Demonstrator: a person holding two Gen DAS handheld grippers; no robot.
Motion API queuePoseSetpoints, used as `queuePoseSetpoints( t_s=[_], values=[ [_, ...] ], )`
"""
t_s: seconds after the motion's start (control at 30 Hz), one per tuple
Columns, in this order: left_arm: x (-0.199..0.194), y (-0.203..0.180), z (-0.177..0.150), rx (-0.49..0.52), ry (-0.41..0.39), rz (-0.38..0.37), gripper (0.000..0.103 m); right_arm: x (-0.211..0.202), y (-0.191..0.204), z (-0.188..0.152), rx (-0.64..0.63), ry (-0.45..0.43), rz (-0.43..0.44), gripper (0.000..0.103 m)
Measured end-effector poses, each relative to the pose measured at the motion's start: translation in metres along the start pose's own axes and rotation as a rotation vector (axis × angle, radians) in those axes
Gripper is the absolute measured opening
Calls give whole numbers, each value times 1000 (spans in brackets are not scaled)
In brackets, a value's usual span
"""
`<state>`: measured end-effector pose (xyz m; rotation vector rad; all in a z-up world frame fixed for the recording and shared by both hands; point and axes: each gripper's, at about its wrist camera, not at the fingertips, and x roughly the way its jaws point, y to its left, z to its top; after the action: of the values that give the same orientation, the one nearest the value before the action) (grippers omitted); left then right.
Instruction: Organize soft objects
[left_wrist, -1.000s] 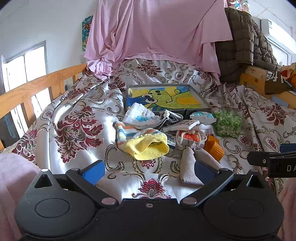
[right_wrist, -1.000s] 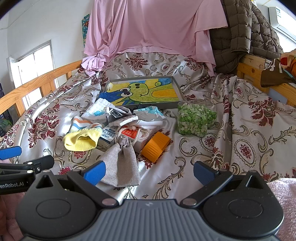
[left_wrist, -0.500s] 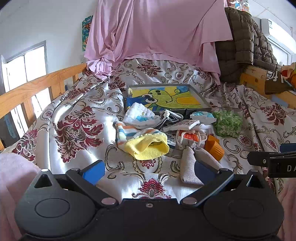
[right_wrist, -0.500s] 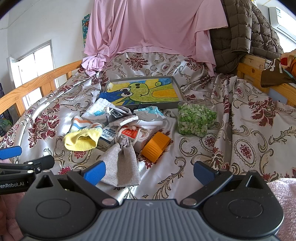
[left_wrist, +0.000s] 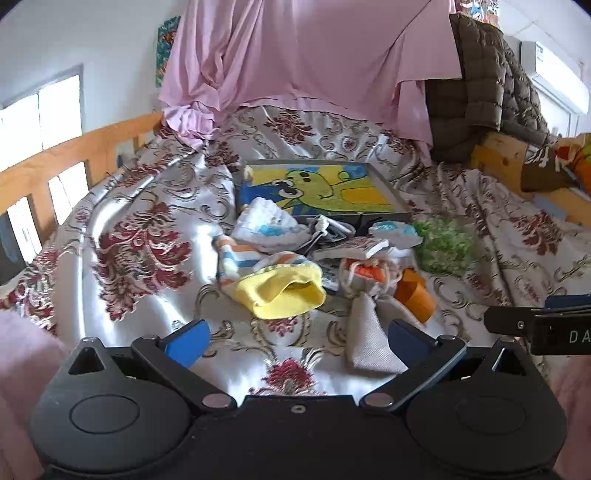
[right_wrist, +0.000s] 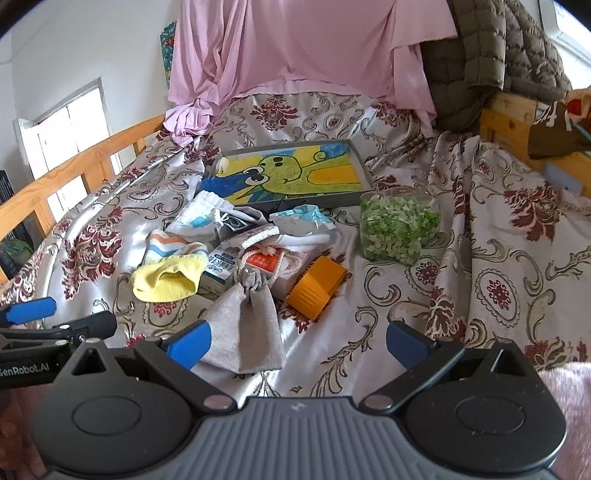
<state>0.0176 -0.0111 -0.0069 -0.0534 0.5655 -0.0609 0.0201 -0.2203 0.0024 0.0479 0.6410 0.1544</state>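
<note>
Clutter on a floral bedspread (right_wrist: 480, 236): yellow-cuffed sock (right_wrist: 166, 280), grey pouch (right_wrist: 243, 325), orange cap (right_wrist: 317, 284), jar of green bits (right_wrist: 399, 229); left tool (left_wrist: 295, 339) and right tool (right_wrist: 295, 343) both spread, empty.

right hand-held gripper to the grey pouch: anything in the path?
Nothing visible. The right hand-held gripper is open, and the grey pouch lies flat on the bedspread just ahead, next to its left finger. Only bare bedspread sits between. The orange roll lies to the pouch's right, clear of the approach.
</note>
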Motion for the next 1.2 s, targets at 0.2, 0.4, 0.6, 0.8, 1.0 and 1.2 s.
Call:
queuePoseSetpoints(
  t_s=[0.2, 0.4, 0.6, 0.8, 1.0, 1.2],
  values=[
    [18, 3, 21, 32, 55, -92, 102, 14, -14, 27, -50, 29, -18, 103],
    [54, -6, 37, 120, 175, -255, 102, 36, -25, 53, -150, 66, -33, 103],
    [95, -29, 37, 176, 263, -319, 102, 71, -23, 72, -351, 147, -22, 103],
    [130, -26, 35, 57, 346, -358, 102, 90, -3, 63, -767, 63, -11, 103],
    [161, -36, 28, 17, 426, -407, 102, 122, 3, 44, -958, 85, 60, 103],
    [180, -48, 24, 80, 437, -428, 102, 157, -3, 30, -949, 140, 131, 103]
  ],
)
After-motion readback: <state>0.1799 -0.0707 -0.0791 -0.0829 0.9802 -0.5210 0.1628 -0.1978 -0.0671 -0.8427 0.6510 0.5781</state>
